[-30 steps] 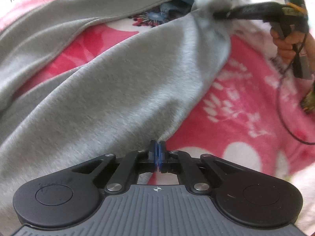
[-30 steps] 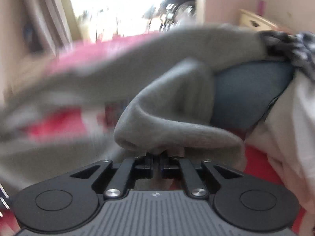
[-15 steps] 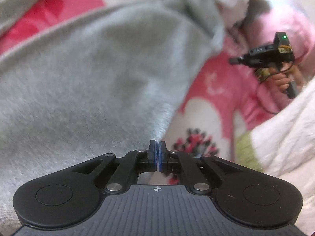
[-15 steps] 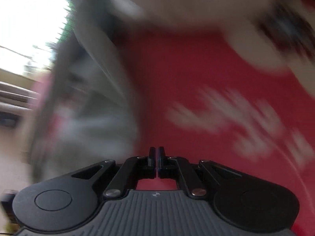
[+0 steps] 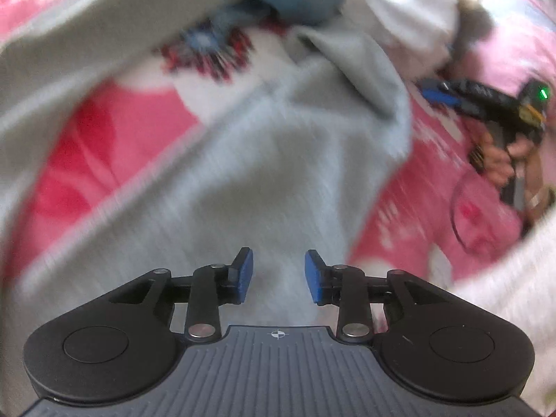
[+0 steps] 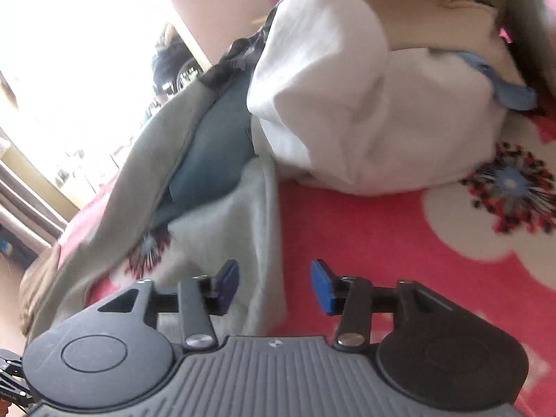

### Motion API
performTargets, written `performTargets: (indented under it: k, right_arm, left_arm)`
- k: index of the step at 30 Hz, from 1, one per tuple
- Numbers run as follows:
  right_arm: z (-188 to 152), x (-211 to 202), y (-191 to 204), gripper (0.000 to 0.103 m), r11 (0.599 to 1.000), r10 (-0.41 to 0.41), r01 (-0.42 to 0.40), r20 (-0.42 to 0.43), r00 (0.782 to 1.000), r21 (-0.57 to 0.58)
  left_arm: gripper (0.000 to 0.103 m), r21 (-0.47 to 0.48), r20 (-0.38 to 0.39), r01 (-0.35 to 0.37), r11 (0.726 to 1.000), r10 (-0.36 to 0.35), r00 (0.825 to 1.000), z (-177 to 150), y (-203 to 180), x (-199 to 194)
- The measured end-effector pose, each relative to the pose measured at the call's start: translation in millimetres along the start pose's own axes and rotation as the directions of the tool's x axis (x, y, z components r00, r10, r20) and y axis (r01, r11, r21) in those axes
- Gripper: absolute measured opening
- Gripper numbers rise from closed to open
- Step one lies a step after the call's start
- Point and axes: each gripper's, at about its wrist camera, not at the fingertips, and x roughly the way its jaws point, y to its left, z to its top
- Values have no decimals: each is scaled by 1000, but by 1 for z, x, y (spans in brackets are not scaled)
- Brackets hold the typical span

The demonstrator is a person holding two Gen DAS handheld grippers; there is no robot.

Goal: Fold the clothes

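Observation:
A grey fleece garment lies spread on the pink flowered blanket. My left gripper is open and empty just above the grey cloth. My right gripper is open and empty, low over the blanket, with the garment's edge under its left finger. The right gripper also shows in the left wrist view, just right of the garment's far corner, held by a hand.
A pile of other clothes sits at the far end: a white piece, a blue-grey one and a beige one. A bright window lies beyond. A white fuzzy cloth lies at the right.
Both grippers were shut and are now open. The left let go of the grey garment's edge. The right, which let go of the far corner a second ago, swung back toward it.

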Motion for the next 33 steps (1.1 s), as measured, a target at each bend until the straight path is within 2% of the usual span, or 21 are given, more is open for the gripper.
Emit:
performTargets:
  k: [3,7,13,16,18,21,25,29,31,33]
  right_arm:
    - [14,18,1,55,998,34,-36,23,999,59]
    - [29,46,-2,60,995,55,-57,23,998,84]
    - [43,83,7,58,996,67,-65,-19,998,56]
    - [48,89,12,43,996,85,-85,-16,996,40]
    - [49,85,15,25,996,89,-89,5,996,29]
    - [50,80,18,12,995,95,-95,38,995,11]
    - [51,68,25,10,994,108,-107,114,988,-22]
    - [56,54,34,9,987,157,-151,178,972,-46]
    - [62,51,43,8,979,202,-192,189,961,-66]
    - [71,50,57,8,963,265,-250,190,945,-101]
  left_arm:
    - [37,-65,64,-55,996,59,996,27,9,5]
    - [41,-100,145,-82,992,97,985,51,16,16]
    - [41,-151,166,-84,985,109,980,73,22,45]
    - [41,-155,162,-80,985,105,981,77,21,53]
    - [41,-155,159,-78,985,102,982,78,21,55]
    - [41,-151,151,-82,985,105,983,78,20,58]
    - [41,-157,150,-81,984,105,983,73,21,61]
    - [41,-180,163,-62,982,92,982,66,24,62]
    - [41,-194,173,-48,980,82,982,63,26,62]
    - [41,-255,195,-17,967,69,978,59,37,53]
